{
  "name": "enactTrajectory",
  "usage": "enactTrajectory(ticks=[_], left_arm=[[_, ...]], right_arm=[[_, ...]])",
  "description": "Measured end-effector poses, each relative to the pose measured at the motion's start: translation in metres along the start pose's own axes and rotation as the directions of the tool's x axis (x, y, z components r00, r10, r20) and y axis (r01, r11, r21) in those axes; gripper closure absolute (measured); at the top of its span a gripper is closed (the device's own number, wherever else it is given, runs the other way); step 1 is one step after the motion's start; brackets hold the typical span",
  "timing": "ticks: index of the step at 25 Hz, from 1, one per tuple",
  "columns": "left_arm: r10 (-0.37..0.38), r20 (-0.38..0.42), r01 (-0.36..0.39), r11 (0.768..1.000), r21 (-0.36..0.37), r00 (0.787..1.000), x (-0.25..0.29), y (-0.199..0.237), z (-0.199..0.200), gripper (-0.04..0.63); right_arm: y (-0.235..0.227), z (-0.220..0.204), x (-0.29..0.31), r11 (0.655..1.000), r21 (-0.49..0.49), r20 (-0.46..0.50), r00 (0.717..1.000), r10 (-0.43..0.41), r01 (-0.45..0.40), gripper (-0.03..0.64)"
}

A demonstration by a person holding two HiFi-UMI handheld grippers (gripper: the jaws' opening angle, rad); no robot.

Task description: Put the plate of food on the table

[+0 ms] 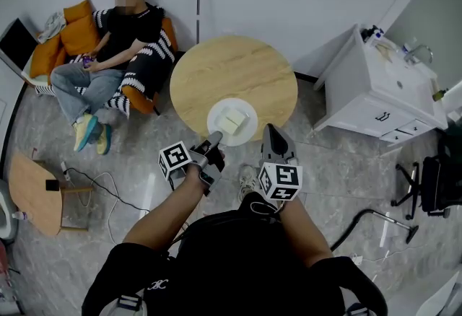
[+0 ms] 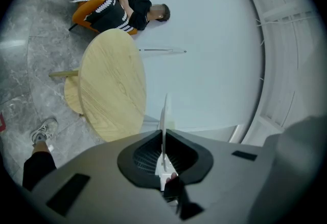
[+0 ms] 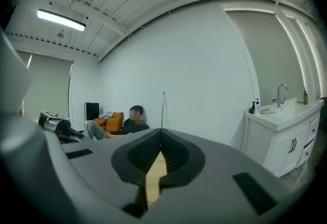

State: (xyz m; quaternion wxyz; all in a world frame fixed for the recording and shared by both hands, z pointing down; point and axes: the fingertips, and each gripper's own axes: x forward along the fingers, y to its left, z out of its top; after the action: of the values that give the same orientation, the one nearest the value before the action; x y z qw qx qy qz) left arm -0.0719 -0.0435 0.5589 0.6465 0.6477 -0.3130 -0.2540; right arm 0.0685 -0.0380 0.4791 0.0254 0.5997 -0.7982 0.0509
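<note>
A white plate point(image 1: 232, 122) carrying a pale yellow block of food hangs over the near edge of the round wooden table point(image 1: 231, 73). My left gripper point(image 1: 215, 139) is shut on the plate's near rim. In the left gripper view the plate point(image 2: 164, 110) shows edge-on as a thin white line between the closed pads of the left gripper point(image 2: 163, 141), with the table point(image 2: 112, 90) beyond it. I cannot tell whether the plate touches the tabletop. My right gripper point(image 1: 270, 130) sits just right of the plate, shut and holding nothing. In the right gripper view, the right gripper point(image 3: 161, 133) has its tips together.
A person point(image 1: 119, 37) sits on an orange sofa at the back left. A white sink cabinet point(image 1: 375, 87) stands to the right of the table. A small wooden side table point(image 1: 32, 192) and cables lie on the floor at the left, an office chair point(image 1: 433, 185) at the right.
</note>
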Motion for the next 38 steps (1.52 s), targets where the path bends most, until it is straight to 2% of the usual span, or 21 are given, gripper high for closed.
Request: enactTrajectory(ticks=[3,8,26,38], left_arm=[[0.004,0.005,-0.004,1.000,0.015,1.000,0.009,-0.002,0.006,0.574],[0.037,0.016,-0.037,0.999,-0.013,0.999,0.068,-0.013,0.037,0.573],[0.067,0.074,-0.065,0.998,-0.023,0.995,0.171,-0.017,0.066,0.572],[0.088,0.171,-0.082,0.996,-0.040,0.981,0.192,-0.006,0.085,0.572]], right_arm=[[-0.008,0.004,0.009,1.000,-0.002,-0.003,1.000,0.001,-0.001,0.614],[-0.044,0.024,0.067,1.000,0.008,-0.036,0.999,0.010,-0.009,0.614],[-0.115,0.033,0.159,0.995,0.041,-0.065,0.993,0.094,-0.091,0.614],[-0.130,0.030,0.204,0.983,0.038,-0.098,0.979,0.181,-0.178,0.614]])
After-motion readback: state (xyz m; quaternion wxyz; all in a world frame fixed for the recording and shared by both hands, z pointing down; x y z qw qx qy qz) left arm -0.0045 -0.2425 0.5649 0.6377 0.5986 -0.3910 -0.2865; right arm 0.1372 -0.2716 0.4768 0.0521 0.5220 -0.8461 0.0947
